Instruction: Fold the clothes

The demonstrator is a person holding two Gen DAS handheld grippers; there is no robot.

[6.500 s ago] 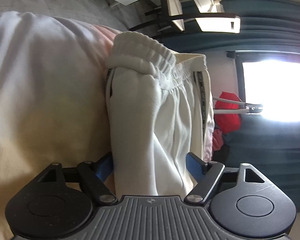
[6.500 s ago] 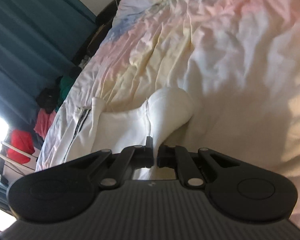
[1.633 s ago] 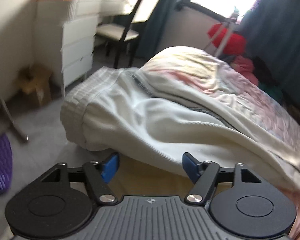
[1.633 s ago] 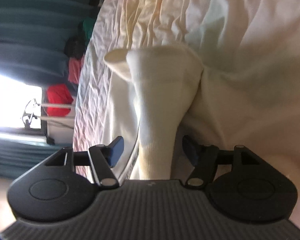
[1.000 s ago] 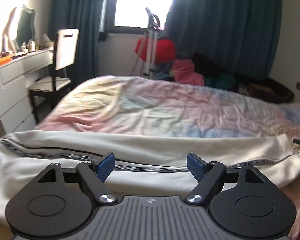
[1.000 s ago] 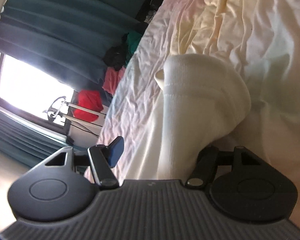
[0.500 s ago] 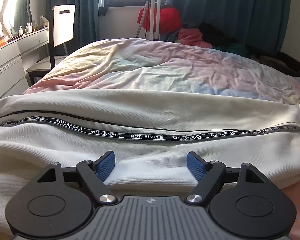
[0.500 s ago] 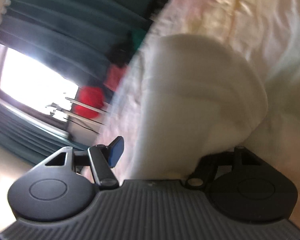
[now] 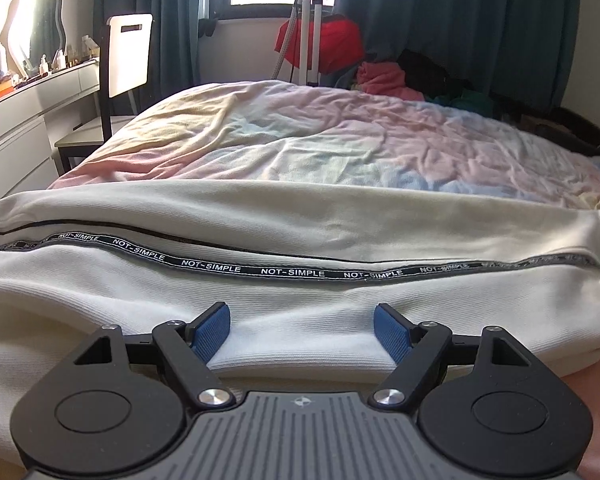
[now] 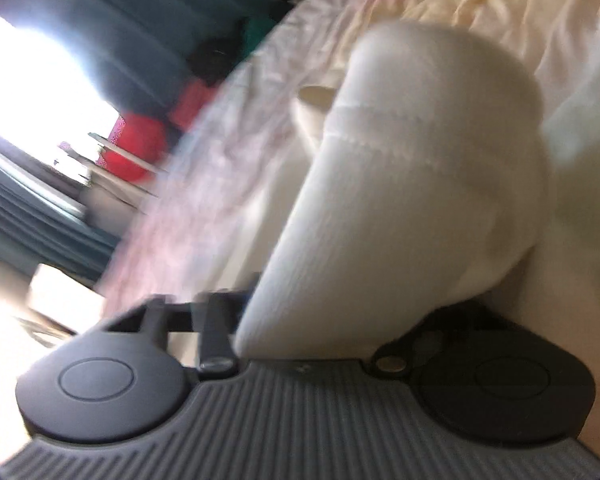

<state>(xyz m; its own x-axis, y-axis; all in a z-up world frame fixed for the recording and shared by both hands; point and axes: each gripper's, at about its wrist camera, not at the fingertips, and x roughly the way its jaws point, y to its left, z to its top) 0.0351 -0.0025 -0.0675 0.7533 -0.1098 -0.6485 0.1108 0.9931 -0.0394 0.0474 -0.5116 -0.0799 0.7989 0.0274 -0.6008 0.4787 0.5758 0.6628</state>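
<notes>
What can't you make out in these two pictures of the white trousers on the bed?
- Right wrist view: right gripper fingertips, hidden under the trouser cuff; frame motion-blurred.
- Left wrist view: white trousers ends, cut off by both edges.
- Left wrist view: dresser items, too small.

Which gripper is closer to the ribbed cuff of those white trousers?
Right. The right gripper has the ribbed cuff between its fingers; the left gripper sits at the trousers' long side.
</notes>
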